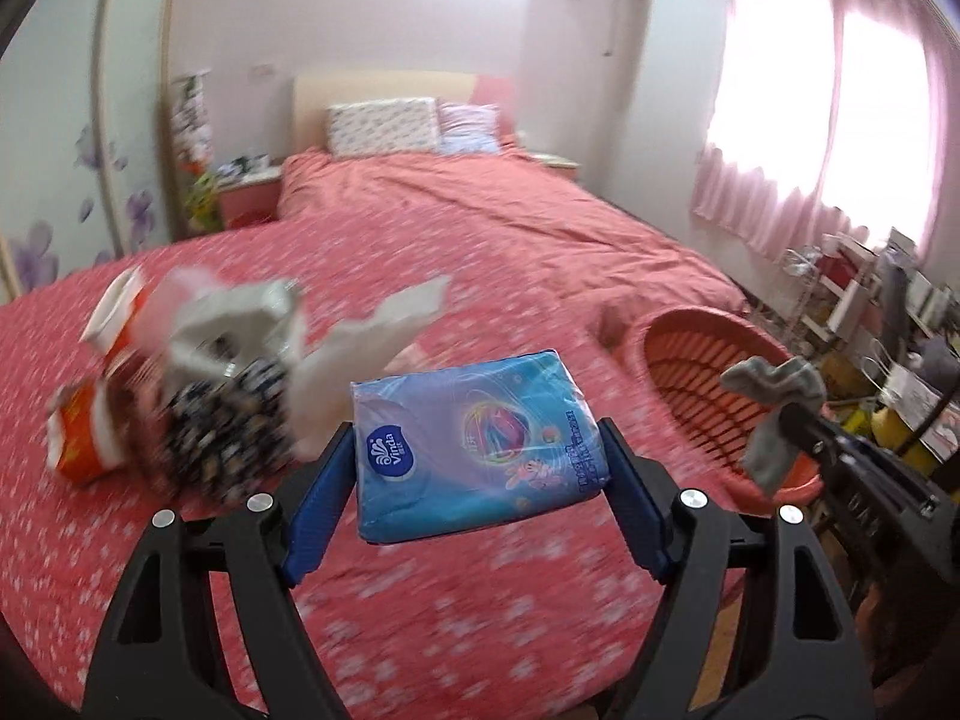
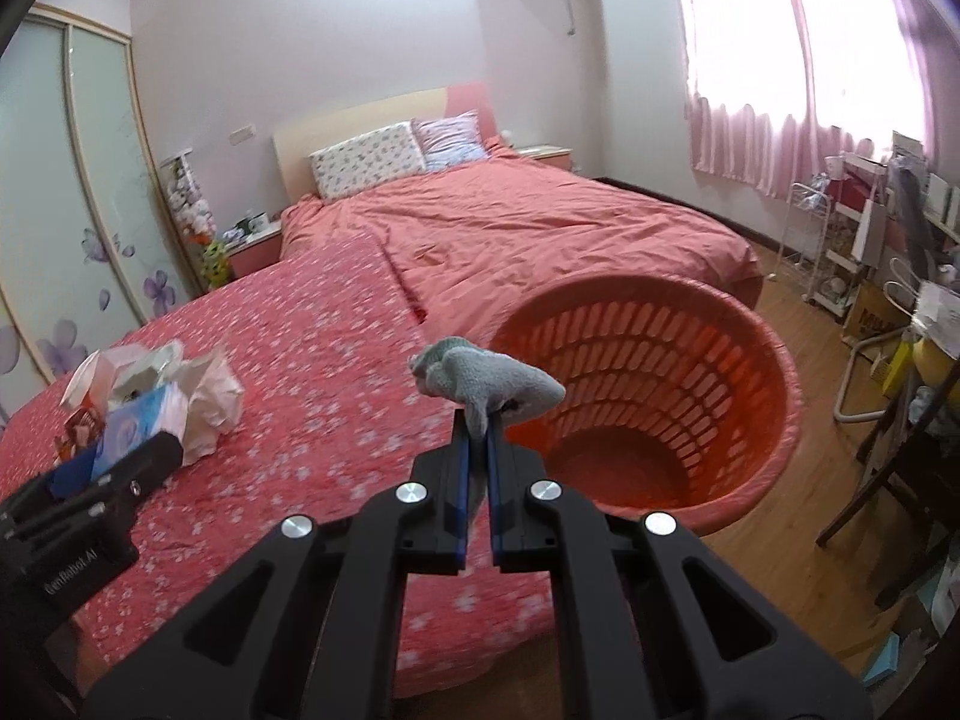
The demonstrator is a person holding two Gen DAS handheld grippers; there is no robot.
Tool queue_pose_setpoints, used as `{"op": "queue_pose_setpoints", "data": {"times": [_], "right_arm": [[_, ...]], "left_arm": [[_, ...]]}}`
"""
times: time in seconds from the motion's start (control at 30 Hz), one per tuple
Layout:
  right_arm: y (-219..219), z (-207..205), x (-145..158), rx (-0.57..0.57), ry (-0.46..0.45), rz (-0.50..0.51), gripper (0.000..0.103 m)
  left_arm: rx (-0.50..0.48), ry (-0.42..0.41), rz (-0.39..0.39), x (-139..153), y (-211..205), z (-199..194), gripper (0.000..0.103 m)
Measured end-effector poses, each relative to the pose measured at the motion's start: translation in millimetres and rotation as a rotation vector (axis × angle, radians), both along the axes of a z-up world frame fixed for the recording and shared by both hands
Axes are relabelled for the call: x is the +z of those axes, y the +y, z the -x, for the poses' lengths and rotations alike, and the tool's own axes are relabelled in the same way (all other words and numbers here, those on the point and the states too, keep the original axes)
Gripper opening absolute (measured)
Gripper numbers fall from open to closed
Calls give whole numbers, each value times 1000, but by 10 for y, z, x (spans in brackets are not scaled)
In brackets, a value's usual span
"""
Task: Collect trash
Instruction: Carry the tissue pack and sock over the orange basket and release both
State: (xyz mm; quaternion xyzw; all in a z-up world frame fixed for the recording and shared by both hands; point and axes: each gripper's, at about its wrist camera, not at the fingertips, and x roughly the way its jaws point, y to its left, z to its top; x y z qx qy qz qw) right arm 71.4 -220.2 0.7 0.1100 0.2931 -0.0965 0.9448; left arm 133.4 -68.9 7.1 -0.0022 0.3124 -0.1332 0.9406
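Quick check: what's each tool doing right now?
Left tool: closed on the blue tissue pack.
Right tool: shut on the grey sock.

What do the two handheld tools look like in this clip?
Both match: the left tool and right tool have matte black angular arms with triangular cutouts, silver round bolts and blue flat finger pads. White lettering marks the left body. No cables or sleeves show.

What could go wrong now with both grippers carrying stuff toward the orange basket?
The left gripper pinches only the near end of the blue plastic tissue pack, which may tip out over the bed. The grey sock in the right gripper sits short of the orange slotted plastic basket; an early release could miss.
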Motion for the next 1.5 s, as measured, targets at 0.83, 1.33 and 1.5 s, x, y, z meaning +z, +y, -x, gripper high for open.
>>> {"op": "queue_pose_setpoints", "data": {"times": [0.83, 1.33, 1.5], "right_arm": [[-1142, -260, -250, -196, -29, -86, 6], [-1448, -482, -372, -207, -38, -184, 8], [-1505, -518, -430, -203, -33, -224, 14]], "left_arm": [[-322, -13, 12, -112, -1202, -416, 77], [-401, 49, -18, -309, -1526, -641, 77], [-406, 85, -25, -387, -1547, -699, 78]]}}
